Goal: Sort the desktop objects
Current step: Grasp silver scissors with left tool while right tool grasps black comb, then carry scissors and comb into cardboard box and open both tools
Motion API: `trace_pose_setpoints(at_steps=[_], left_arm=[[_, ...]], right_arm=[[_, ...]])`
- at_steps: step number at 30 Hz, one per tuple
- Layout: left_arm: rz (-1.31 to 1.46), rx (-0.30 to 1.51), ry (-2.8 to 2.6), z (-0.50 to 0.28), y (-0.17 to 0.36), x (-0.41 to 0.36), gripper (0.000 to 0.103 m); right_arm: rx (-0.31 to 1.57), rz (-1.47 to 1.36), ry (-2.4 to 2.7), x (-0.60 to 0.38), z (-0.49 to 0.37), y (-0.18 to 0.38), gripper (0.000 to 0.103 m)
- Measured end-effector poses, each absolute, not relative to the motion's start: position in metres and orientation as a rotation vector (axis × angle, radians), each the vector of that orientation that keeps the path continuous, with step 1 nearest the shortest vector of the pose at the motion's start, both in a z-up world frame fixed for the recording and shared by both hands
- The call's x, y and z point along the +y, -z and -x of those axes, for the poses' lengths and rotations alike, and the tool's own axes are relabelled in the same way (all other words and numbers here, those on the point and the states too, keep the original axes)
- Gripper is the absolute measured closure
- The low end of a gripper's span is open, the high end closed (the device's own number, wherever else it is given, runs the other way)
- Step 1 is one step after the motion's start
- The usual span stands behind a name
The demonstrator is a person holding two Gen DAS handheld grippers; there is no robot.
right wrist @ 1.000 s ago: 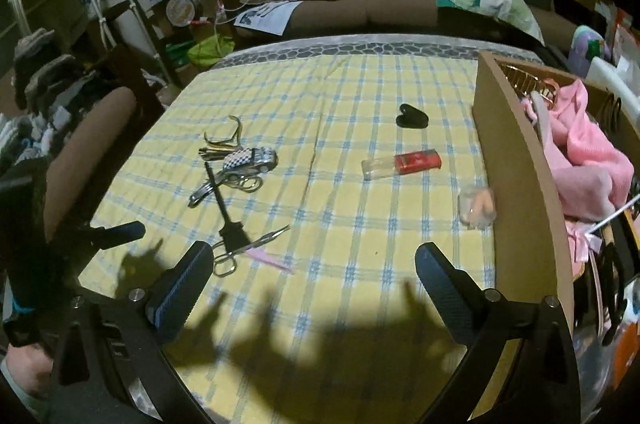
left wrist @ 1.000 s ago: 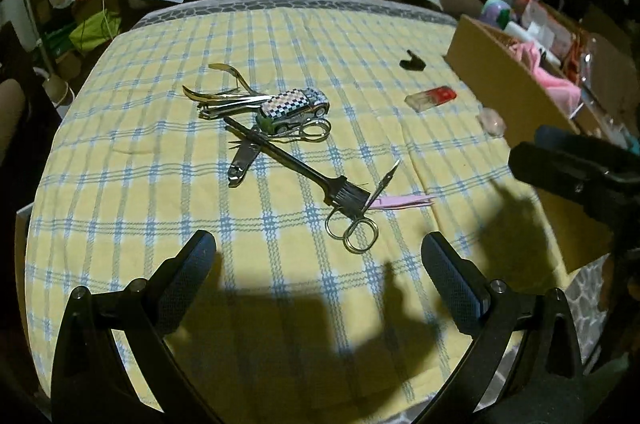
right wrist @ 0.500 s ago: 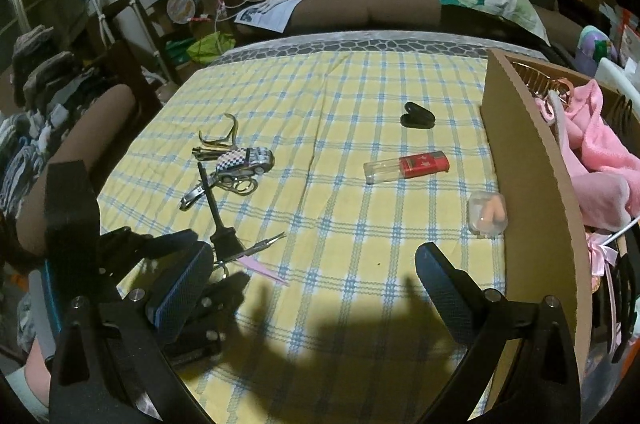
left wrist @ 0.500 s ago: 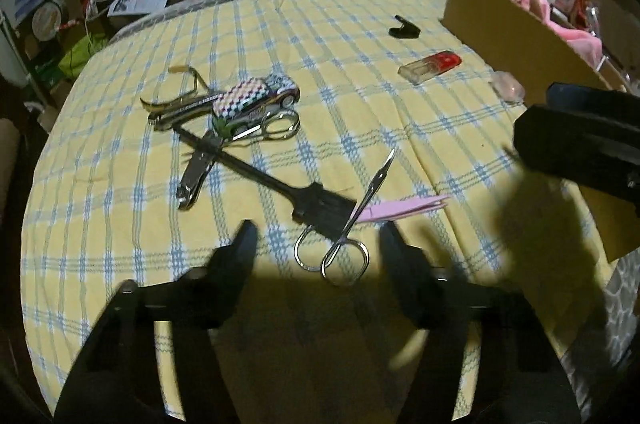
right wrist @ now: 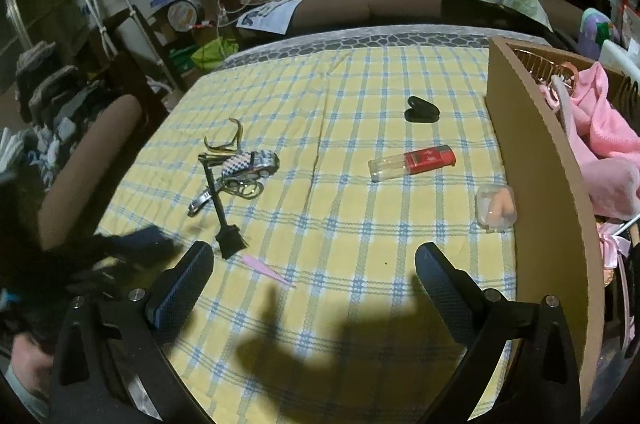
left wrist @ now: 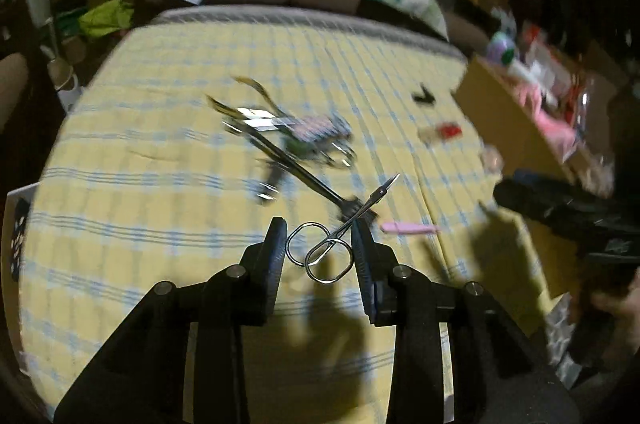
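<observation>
In the left wrist view my left gripper (left wrist: 319, 236) has its jaws closing on the finger loops of the small steel scissors (left wrist: 376, 194). Both pads touch the loops, and the scissors hang off the cloth with their tips pointing away. In the right wrist view that gripper is only a dark blur (right wrist: 132, 248) at the left. My right gripper (right wrist: 314, 256) stands open over the near part of the yellow checked cloth (right wrist: 360, 84), with nothing between its fingers. A black brush (right wrist: 224, 208) and a pink stick (right wrist: 268, 270) lie just beyond its left finger.
A checkered toy car (right wrist: 250, 162), nail clipper (right wrist: 200, 202), gold-handled nipper (right wrist: 228, 140) and a second pair of scissors (right wrist: 248, 188) lie piled at the left. A black clip (right wrist: 420, 110), red lighter (right wrist: 412, 162) and clear case (right wrist: 496, 210) lie near the cardboard box wall (right wrist: 540, 184).
My left gripper moved in over the scissors, narrowed from wide open onto their loops and lifted them from beside the brush. The right gripper has stayed where it was.
</observation>
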State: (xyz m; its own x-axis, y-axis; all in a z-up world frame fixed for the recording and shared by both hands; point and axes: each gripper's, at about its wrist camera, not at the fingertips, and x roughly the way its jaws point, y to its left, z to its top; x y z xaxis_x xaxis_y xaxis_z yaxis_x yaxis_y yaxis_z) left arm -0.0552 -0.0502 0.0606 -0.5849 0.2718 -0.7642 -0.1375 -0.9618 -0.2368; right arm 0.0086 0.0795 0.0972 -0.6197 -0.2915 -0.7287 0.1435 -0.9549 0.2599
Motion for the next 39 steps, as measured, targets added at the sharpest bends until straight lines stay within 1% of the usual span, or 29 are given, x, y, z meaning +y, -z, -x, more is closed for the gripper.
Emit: trace_pose_setpoints(at_steps=[5, 8, 10, 11, 12, 13, 14, 15, 16, 17, 18, 19, 20, 22, 23, 24, 26, 29, 33, 36, 38, 39], left_arm=[[1.274, -0.389, -2.671, 0.055, -0.072, -0.103, 0.072], [1.269, -0.464, -2.693, 0.058, -0.074, -0.121, 0.072], [1.256, -0.5, -2.698, 0.061, -0.076, -0.128, 0.072], [1.252, -0.508, -2.699, 0.062, -0.077, -0.128, 0.072], [1.249, -0.514, -2.698, 0.063, -0.077, -0.129, 0.072], [1.249, -0.52, -2.696, 0.064, -0.078, -0.13, 0.072], [1.253, -0.524, -2.691, 0.065, -0.078, -0.131, 0.072], [1.257, -0.529, -2.685, 0.067, -0.076, -0.131, 0.072], [1.261, -0.53, -2.682, 0.069, -0.075, -0.13, 0.072], [1.264, -0.53, -2.678, 0.069, -0.074, -0.13, 0.072], [1.267, -0.532, -2.673, 0.071, -0.074, -0.13, 0.072], [1.27, -0.535, -2.668, 0.072, -0.073, -0.13, 0.072], [1.27, -0.536, -2.663, 0.073, -0.073, -0.129, 0.072], [1.267, -0.532, -2.66, 0.075, -0.073, -0.129, 0.072], [1.266, -0.533, -2.658, 0.076, -0.074, -0.129, 0.072], [1.264, -0.535, -2.657, 0.076, -0.074, -0.128, 0.072], [1.26, -0.539, -2.654, 0.075, -0.074, -0.127, 0.072], [1.255, -0.538, -2.647, 0.074, -0.076, -0.123, 0.072], [1.242, -0.528, -2.626, 0.068, -0.081, -0.11, 0.072], [1.238, -0.485, -2.589, 0.062, -0.088, -0.082, 0.072], [1.214, -0.425, -2.561, 0.057, -0.1, -0.05, 0.072], [1.204, -0.425, -2.541, 0.055, -0.104, -0.037, 0.072]], right_arm=[[-0.265, -1.194, 2.581, 0.066, -0.002, -0.093, 0.0], [-0.204, -1.177, 2.545, 0.043, 0.003, -0.088, 0.001], [-0.134, -1.168, 2.518, 0.022, 0.01, -0.083, 0.004], [-0.086, -1.16, 2.502, 0.01, 0.014, -0.079, 0.01], [-0.055, -1.157, 2.491, 0.002, 0.017, -0.076, 0.013], [-0.016, -1.154, 2.474, -0.008, 0.02, -0.072, 0.021], [0.025, -1.156, 2.458, -0.016, 0.022, -0.067, 0.025], [0.09, -1.166, 2.446, -0.026, 0.025, -0.06, 0.033], [0.125, -1.172, 2.436, -0.032, 0.026, -0.054, 0.038], [0.175, -1.181, 2.422, -0.039, 0.028, -0.048, 0.042], [0.202, -1.188, 2.413, -0.043, 0.028, -0.043, 0.045], [0.225, -1.194, 2.407, -0.045, 0.028, -0.039, 0.051], [0.25, -1.187, 2.411, -0.046, 0.027, -0.036, 0.052], [0.237, -1.168, 2.417, -0.042, 0.028, -0.036, 0.064], [0.221, -1.171, 2.418, -0.039, 0.029, -0.036, 0.069], [0.194, -1.177, 2.42, -0.035, 0.03, -0.037, 0.08], [0.117, -1.2, 2.399, -0.027, 0.034, -0.039, 0.08], [0.077, -1.215, 2.4, -0.018, 0.031, -0.047, 0.08], [0.001, -1.2, 2.433, 0.001, 0.017, -0.077, 0.08], [-0.029, -1.162, 2.489, 0.029, -0.002, -0.111, 0.08], [-0.048, -1.138, 2.528, 0.05, -0.015, -0.13, 0.08], [-0.055, -1.123, 2.563, 0.066, -0.023, -0.143, 0.08]])
